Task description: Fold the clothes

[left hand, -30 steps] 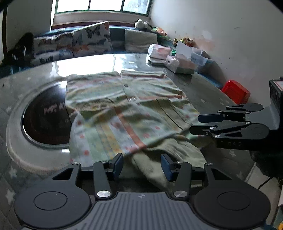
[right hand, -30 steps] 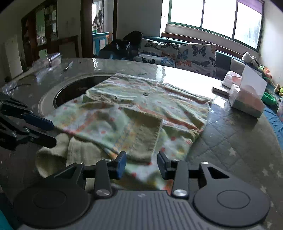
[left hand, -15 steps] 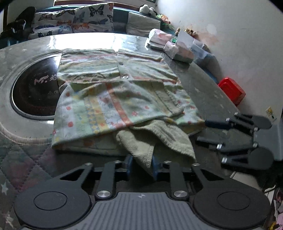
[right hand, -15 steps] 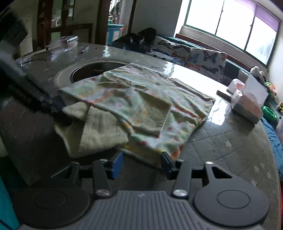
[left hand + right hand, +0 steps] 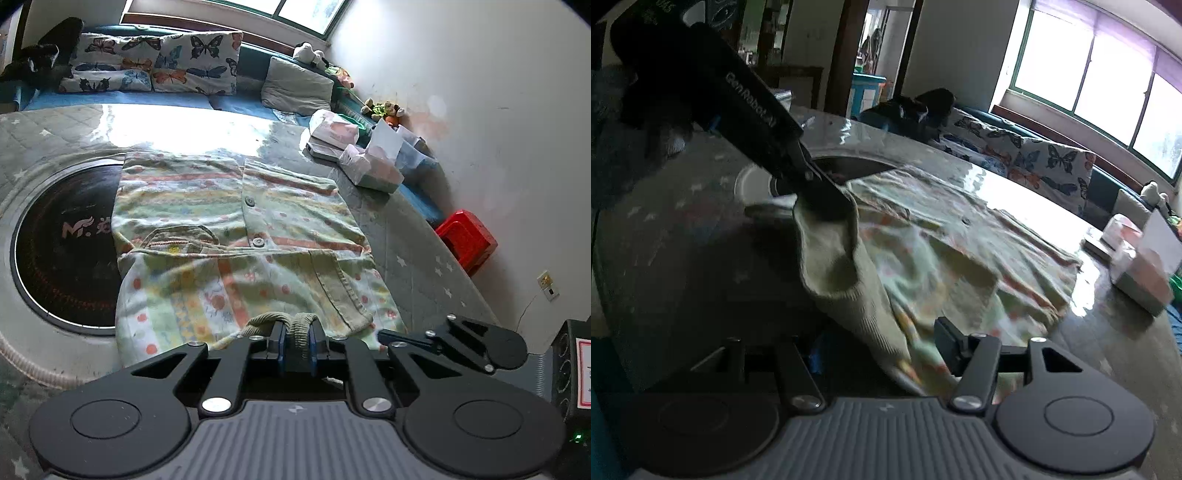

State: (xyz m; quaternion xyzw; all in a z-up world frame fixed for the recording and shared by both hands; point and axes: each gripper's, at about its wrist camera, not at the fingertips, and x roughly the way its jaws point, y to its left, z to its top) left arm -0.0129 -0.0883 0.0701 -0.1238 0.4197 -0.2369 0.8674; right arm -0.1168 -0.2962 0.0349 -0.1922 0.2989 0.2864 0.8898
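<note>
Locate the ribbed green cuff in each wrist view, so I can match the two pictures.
Left wrist view: the ribbed green cuff sits bottom centre, pinched in the left gripper.
Right wrist view: the same cuff hangs left of centre, lifted off the table by the left gripper coming in from upper left.
Shared landmark: the butterfly-print cushions below the window.

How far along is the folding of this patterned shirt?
Early. The shirt lies buttoned and flat on the table, one sleeve already laid across. The left gripper has just closed on the ribbed hem; the right gripper is open around the edge. Folding over remains.
</note>
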